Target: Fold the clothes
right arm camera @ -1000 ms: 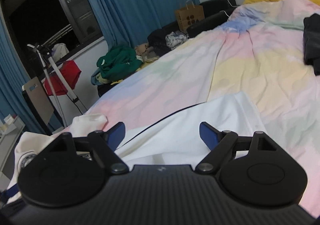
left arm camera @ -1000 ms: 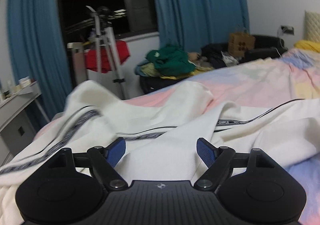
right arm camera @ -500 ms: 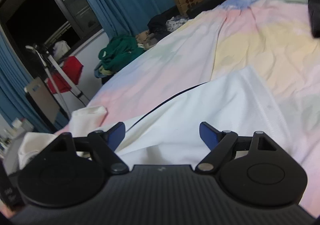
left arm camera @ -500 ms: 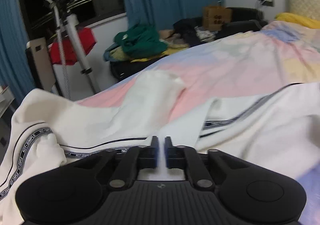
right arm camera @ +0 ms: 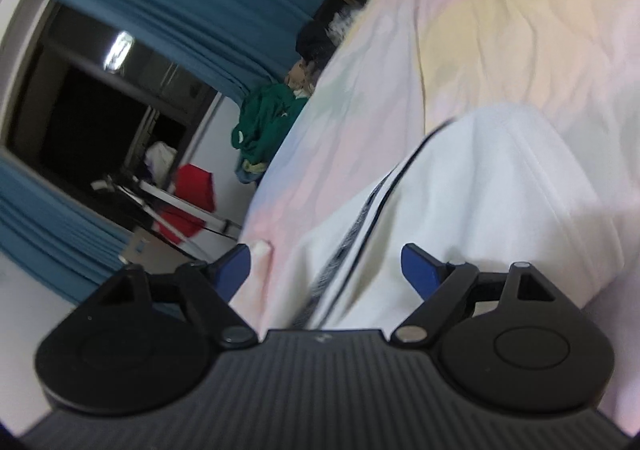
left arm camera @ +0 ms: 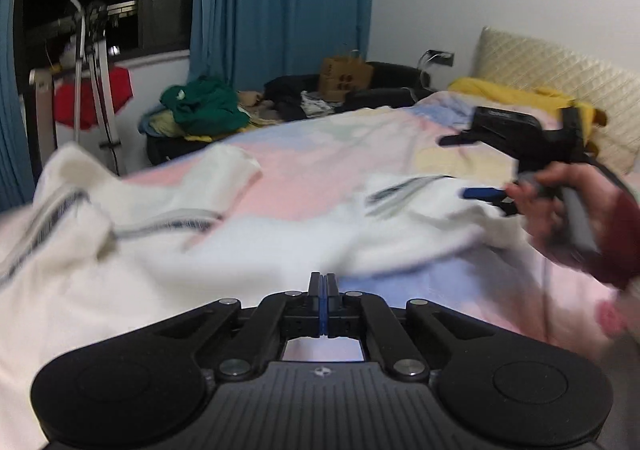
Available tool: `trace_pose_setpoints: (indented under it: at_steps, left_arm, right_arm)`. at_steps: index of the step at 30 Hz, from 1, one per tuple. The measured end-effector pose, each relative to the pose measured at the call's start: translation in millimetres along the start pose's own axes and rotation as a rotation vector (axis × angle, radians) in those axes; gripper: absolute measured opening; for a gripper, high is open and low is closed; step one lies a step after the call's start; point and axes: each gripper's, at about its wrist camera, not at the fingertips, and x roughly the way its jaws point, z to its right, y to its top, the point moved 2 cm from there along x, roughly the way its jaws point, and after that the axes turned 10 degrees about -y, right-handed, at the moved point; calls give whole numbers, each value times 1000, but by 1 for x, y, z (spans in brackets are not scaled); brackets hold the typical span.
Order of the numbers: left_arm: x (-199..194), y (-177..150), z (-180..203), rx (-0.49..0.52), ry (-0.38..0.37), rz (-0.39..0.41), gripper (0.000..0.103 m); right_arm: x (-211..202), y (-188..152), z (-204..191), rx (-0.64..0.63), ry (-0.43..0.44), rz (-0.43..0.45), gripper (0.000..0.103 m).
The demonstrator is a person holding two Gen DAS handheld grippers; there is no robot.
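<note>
Garment (left arm camera: 168, 250): white, with a dark patterned stripe band edged by thin black lines.

Bed cover (left arm camera: 320, 173) beneath the garment: pastel blotches of pink, pale blue, yellow and faint green.

Left gripper (left arm camera: 324, 286): black body, blue pads. Right gripper (right arm camera: 324, 264): black body, 2 blue pads.

Curtains (left arm camera: 280, 5) beyond the far edge of the bed cover: solid teal-blue.

Clothing heap (left arm camera: 200, 109) beside the far edge of the bed cover: dark green over yellow.

Paper bag (left arm camera: 346, 75) past the bed cover: brown with dark spots.

Blanket (left arm camera: 504, 93) at the head end of the bed cover: mustard yellow.

Sleeve (left arm camera: 618, 234) at the person's wrist: dark red.
</note>
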Motion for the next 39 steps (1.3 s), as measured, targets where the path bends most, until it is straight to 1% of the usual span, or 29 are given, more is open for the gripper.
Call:
trace_pose_setpoints:
  at_steps: [2,3,5,8,10,11,12,13,14,15,16,18,20,22,25,28,29,30,31,32,33,34,36,38,39]
  left_arm:
    - [-10,-23,-1,-21,8,-14,0]
    - [-11,-33,-7,-50,27,-18,0]
    - [-12,-49,-20,-114,65,-21,0]
    - [-5,-47,-30,-123,110,-13,1]
    - [-1,-45,-36,-127,140,-8,5]
    - [2,-42,-36,-112,150,-3,9]
    - [6,-36,-36,-92,163,5,19]
    - [11,-30,-36,-71,177,14,38]
    - [17,-24,-33,-44,199,28,49]
    - [23,-18,-30,-17,221,42,63]
    - [29,-12,-28,10,242,56,72]
    - [49,1,-24,56,258,51,81]
    - [70,14,-20,91,270,44,81]
    - [98,25,-20,94,276,30,85]
    - [140,39,-21,79,290,12,86]
    - [180,48,-18,130,327,-32,85]
    - [191,50,-18,151,343,-59,85]
    - [201,53,-19,161,349,-79,81]
    - [211,55,-21,170,355,-99,75]
    - [214,56,-24,161,355,-108,71]
    - [218,58,-27,151,354,-117,58]
    - [221,60,-30,141,354,-126,39]
    - [215,64,-37,90,343,-121,20]
    - [201,67,-38,62,316,-105,16]
    - [191,67,-34,71,301,-96,15]
  right_arm:
    - [4,1,7,60,21,-38,85]
    - [5,0,8,69,19,-47,85]
    - [9,-1,5,53,-12,-49,85]
    - [12,-5,-2,24,-50,-48,85]
    - [13,-8,-9,2,-59,-45,85]
    - [14,-9,-13,-13,-66,-40,85]
    - [13,-9,-17,-40,-82,-27,85]
    - [13,-10,-21,-67,-97,-14,85]
    - [13,-11,-25,-94,-112,0,85]
    - [12,-12,-28,-117,-124,13,85]
    - [12,-12,-31,-132,-129,21,85]
    - [13,-13,-33,-151,-132,24,85]
    - [14,-13,-34,-170,-136,28,85]
    - [15,-13,-34,-187,-143,34,85]
    - [15,-11,-31,-185,-166,52,85]
    - [17,-8,-24,-165,-172,55,85]
    - [18,-7,-21,-160,-169,50,85]
    - [19,-6,-19,-153,-166,46,85]
    - [21,-5,-16,-146,-164,43,85]
    - [22,-4,-13,-139,-163,43,85]
    - [23,-3,-11,-134,-163,42,85]
    - [25,-2,-9,-130,-161,40,85]
    - [27,-1,-6,-123,-150,31,85]
    - [29,-2,-5,-108,-136,20,85]
    - [29,-2,-3,-94,-127,14,85]
